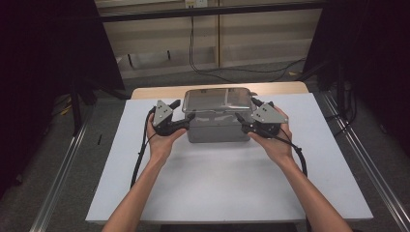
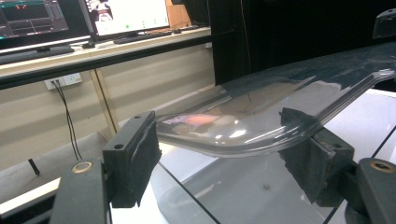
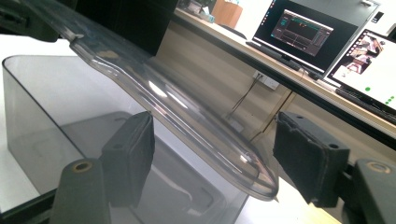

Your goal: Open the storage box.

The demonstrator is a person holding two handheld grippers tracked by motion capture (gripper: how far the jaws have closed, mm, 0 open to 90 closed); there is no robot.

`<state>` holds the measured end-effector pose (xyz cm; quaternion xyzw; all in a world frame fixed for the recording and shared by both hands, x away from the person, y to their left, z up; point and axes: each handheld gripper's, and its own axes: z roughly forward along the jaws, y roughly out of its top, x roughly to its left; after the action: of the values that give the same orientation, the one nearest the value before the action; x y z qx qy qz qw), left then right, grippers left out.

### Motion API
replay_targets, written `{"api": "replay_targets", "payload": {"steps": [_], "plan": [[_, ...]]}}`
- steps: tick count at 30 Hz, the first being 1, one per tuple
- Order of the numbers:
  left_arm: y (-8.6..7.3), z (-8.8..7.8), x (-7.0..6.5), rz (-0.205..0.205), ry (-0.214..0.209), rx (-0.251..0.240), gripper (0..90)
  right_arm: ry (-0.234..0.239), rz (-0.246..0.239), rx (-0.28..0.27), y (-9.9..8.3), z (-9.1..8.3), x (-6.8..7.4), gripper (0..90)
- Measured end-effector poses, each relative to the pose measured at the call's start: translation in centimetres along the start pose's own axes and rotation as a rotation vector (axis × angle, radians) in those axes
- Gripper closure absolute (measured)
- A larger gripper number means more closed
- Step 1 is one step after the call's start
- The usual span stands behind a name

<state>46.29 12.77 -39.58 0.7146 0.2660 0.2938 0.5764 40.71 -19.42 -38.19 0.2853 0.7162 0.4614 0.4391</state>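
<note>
Lid (image 1: 216,100), a clear plastic panel with rounded corners, sits over the smoky grey box (image 1: 215,129) near the far edge of the white surface (image 1: 222,183), midway between that surface's left and right edges. We find its long axis running left to right, so each short end faces one gripper.

We note the left gripper (image 1: 187,117) at the lid's left end and the right gripper (image 1: 240,119) at its right end, both about equally near. In the left gripper view the lid's rounded corner (image 2: 224,135) lies between the two fingers (image 2: 135,154); the right-hand pad looks to touch the rim, the left-hand pad appears just clear of it. We judge this a loose bracket, not a firm clamp.

In the right gripper view the lid's edge (image 3: 187,121) passes between the fingers (image 3: 130,156) with a plain gap to the far pad (image 3: 306,156). These fingers stand at a middling width and hold nothing.

We judge that the coming move turns on both pairs closing across the thin rim at opposite ends, with the lid kept level along its long axis.
</note>
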Motion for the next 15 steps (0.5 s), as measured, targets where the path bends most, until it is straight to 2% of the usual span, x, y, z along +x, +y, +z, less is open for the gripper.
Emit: {"api": "replay_targets", "payload": {"steps": [3, 7, 11, 15], "plan": [[0.2, 0.1, 0.0, 0.004, -0.001, -0.004, 29.9, 0.004, 0.011, -0.005, -0.1, 0.1, -0.2, 30.6], [0.3, 0.1, 0.0, -0.007, 0.003, -0.009, 30.1, 0.017, 0.051, -0.010, -0.3, 0.2, -0.7, 32.6], [0.5, 0.2, 0.0, -0.003, 0.001, -0.013, 30.0, 0.009, 0.094, -0.001, -0.7, 0.4, -1.2, 35.8], [0.7, 0.2, 0.1, 0.000, 0.001, -0.012, 30.4, 0.011, 0.089, -0.010, -0.6, 0.4, -1.4, 40.9]]}}
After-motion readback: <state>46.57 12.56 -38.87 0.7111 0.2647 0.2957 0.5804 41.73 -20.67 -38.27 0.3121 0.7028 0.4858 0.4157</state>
